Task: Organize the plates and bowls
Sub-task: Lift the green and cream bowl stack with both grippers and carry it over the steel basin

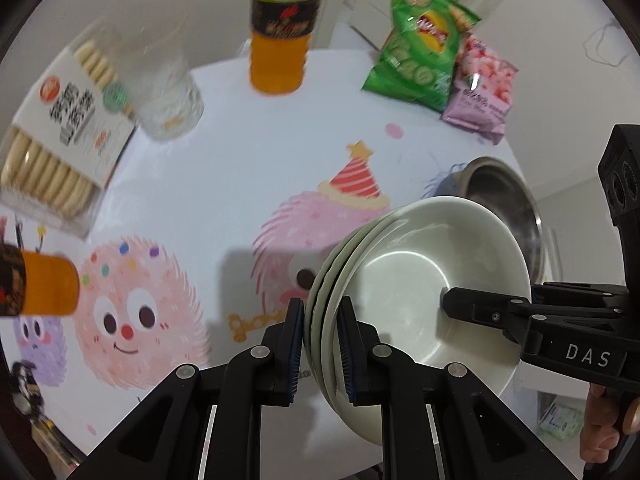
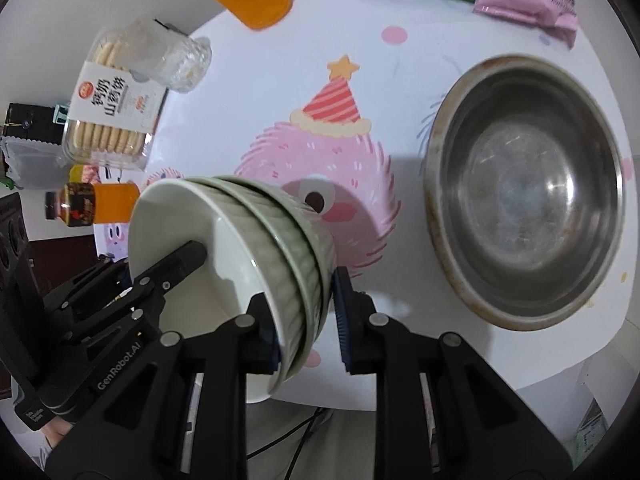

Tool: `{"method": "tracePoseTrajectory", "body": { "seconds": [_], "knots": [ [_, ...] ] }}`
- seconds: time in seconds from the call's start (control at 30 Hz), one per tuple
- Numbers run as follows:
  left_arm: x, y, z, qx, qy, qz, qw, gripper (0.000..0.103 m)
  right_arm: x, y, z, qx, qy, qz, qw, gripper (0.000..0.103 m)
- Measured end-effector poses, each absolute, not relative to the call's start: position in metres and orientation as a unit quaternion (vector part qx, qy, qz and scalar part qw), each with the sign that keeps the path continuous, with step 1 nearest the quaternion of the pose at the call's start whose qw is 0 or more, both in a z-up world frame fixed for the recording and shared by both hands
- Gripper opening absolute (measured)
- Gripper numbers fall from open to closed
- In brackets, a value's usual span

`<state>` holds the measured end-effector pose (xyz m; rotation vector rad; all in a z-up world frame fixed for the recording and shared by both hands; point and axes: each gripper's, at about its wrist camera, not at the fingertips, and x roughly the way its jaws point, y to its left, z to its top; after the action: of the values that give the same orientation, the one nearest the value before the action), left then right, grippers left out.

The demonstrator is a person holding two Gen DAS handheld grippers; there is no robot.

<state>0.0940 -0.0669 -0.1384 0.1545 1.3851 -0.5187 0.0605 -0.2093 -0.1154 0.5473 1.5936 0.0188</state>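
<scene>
A stack of three nested pale green bowls [image 1: 420, 280] hangs tilted above the table, held from both sides. My left gripper [image 1: 320, 340] is shut on the rims at one side of the stack. My right gripper [image 2: 304, 328] is shut on the opposite rims of the same bowls [image 2: 224, 240]. In each wrist view, one finger of the other gripper reaches into the top bowl: the right gripper's finger [image 1: 472, 306] and the left gripper's finger [image 2: 180, 264]. An empty steel bowl [image 2: 524, 192] stands on the table to the right, also seen behind the stack as a steel bowl [image 1: 504, 200].
The round table [image 2: 248, 92] has a cartoon monster cloth. At its far side are an orange drink bottle [image 1: 282, 28], a green chips bag [image 1: 424, 52], a pink snack bag [image 1: 480, 88], a clear jar [image 1: 168, 92] and a biscuit box [image 1: 60, 136]. A second orange bottle [image 2: 96, 204] stands left.
</scene>
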Motion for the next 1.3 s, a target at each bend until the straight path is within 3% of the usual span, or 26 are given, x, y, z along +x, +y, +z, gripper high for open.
{"method": "tracePoseTrajectory", "body": {
  "seconds": [0.3, 0.6, 0.9, 1.3],
  "knots": [
    [0.101, -0.122, -0.099, 0.096, 0.595, -0.284, 0.745, 0.016, 0.056, -0.255, -0.066, 0.25, 0.671, -0.03, 0.697, 0.024],
    [0.091, -0.202, -0.102, 0.128, 0.586, -0.343, 0.723, 0.016, 0.026, -0.328, -0.053, 0.285, 0.648, -0.104, 0.699, 0.024],
    [0.075, -0.263, -0.142, 0.159, 0.603, -0.371, 0.688, 0.016, -0.002, -0.387, -0.079, 0.322, 0.65, -0.154, 0.671, 0.024],
    [0.089, -0.275, -0.19, 0.171, 0.632, -0.344, 0.673, 0.016, 0.008, -0.399, -0.132, 0.33, 0.677, -0.146, 0.641, 0.022]
  ]
}}
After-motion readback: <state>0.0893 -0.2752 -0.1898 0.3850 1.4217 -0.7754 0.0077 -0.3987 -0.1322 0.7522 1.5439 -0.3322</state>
